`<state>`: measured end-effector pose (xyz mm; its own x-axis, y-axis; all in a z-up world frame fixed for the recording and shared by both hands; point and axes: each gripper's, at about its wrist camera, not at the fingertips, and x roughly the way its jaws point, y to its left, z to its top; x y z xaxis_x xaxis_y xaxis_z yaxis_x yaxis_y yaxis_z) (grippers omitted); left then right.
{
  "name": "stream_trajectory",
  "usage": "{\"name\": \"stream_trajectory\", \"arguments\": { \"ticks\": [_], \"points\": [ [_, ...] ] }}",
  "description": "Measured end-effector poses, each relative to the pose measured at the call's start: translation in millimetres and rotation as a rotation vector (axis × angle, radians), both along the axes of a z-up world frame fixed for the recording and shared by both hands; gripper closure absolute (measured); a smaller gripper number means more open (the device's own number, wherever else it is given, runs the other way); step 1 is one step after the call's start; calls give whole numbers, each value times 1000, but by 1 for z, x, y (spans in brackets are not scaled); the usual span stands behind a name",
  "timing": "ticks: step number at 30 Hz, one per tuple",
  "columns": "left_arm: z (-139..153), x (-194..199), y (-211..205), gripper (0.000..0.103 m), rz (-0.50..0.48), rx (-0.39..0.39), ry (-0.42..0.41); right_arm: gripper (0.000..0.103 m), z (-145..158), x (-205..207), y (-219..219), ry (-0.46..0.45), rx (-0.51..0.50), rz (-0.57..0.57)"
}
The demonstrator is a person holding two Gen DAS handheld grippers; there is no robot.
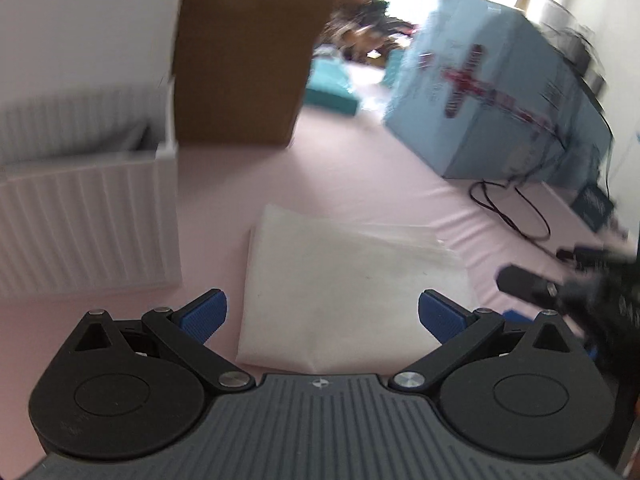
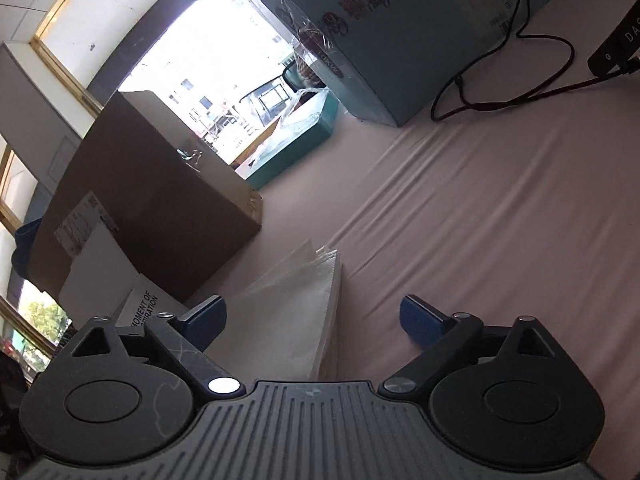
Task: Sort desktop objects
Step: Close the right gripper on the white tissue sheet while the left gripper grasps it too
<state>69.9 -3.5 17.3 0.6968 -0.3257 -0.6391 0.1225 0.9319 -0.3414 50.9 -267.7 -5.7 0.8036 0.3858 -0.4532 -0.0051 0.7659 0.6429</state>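
Closest in, the left gripper (image 1: 322, 316) hangs low over the pink tablecloth (image 1: 360, 160) with its blue pads spread wide and nothing between them, and right under that gap lies the stack of white napkins (image 1: 344, 292), flat on the cloth. Over on the other side, the right gripper (image 2: 312, 320) is spread just as wide and just as empty, tilted hard, with the napkin stack (image 2: 296, 312) running up between its pads, the layered edge fanning a little at the far end. So both tongs are released and both are lined up on the same stack; this looks like the approach before a pick, no grip yet. Just beside the stack on the left sits a white ribbed box (image 1: 88, 224), the likely home for the napkins, though that is a guess. Behind it stands a brown cardboard box (image 1: 240, 52), and further out a big light-blue carton (image 1: 492, 96) with a black cable (image 1: 508, 208) looping at its foot. The next move calls for one gripper to come down and close on the stack's edge cleanly, catching all the sheets, because loose thin layers will slide or peel apart if pinched shallow.
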Motion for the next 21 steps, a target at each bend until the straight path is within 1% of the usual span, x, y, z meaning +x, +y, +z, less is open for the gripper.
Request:
{"name": "stream_trajectory", "arguments": {
  "ticks": [1, 3, 5, 6, 7, 8, 9, 10, 11, 12, 13, 14, 15, 16, 17, 19, 21],
  "points": [
    [-6, 7, 4, 0, 1, -51, 48, 8, 1, 0, 3, -3, -11, 8],
    [-9, 9, 12, 0, 26, -114, 42, 8, 1, 0, 7, -8, -30, 24],
    [-9, 11, 11, 0, 9, -111, 53, 10, 2, 0, 12, -13, -55, 41],
    [-10, 12, 10, 0, -11, -104, 49, 14, 2, 0, 13, -13, -54, 54],
    [-10, 12, 9, 0, -21, -102, 46, 22, 1, 1, 14, -12, -52, 67],
    [-11, 12, 9, 0, -27, -109, 44, 26, 0, 3, 14, -7, -32, 83],
    [-11, 12, 10, 0, -37, -127, 46, 34, -1, 4, 14, 1, -15, 96],
    [-12, 12, 11, 2, -41, -157, 51, 39, -2, 5, 14, 4, -14, 95],
    [-12, 12, 13, 10, -44, -186, 57, 41, -3, 6, 13, 6, -11, 91],
    [-12, 12, 15, 15, -46, -215, 63, 53, -4, 7, 11, 11, 1, 84],
    [-13, 11, 19, 28, -24, -238, 67, 76, -8, 8, 7, 29, 31, 71],
    [-15, 9, 22, 40, -5, -255, 70, 87, -14, 10, 1, 55, 84, 57],
    [-15, 9, 23, 47, 10, -252, 69, 91, -19, 12, -5, 81, 136, 43],
    [-16, 8, 25, 63, 26, -248, 68, 92, -20, 12, -9, 83, 168, 35],
    [-17, 8, 25, 74, 41, -238, 69, 92, -20, 11, -10, 78, 169, 29],
    [-18, 8, 27, 84, 71, -219, 70, 92, -16, 10, -5, 63, 123, 29],
    [-17, 6, 27, 88, 73, -208, 56, 92, -14, 9, -3, 49, 94, 31]
  ]
}}
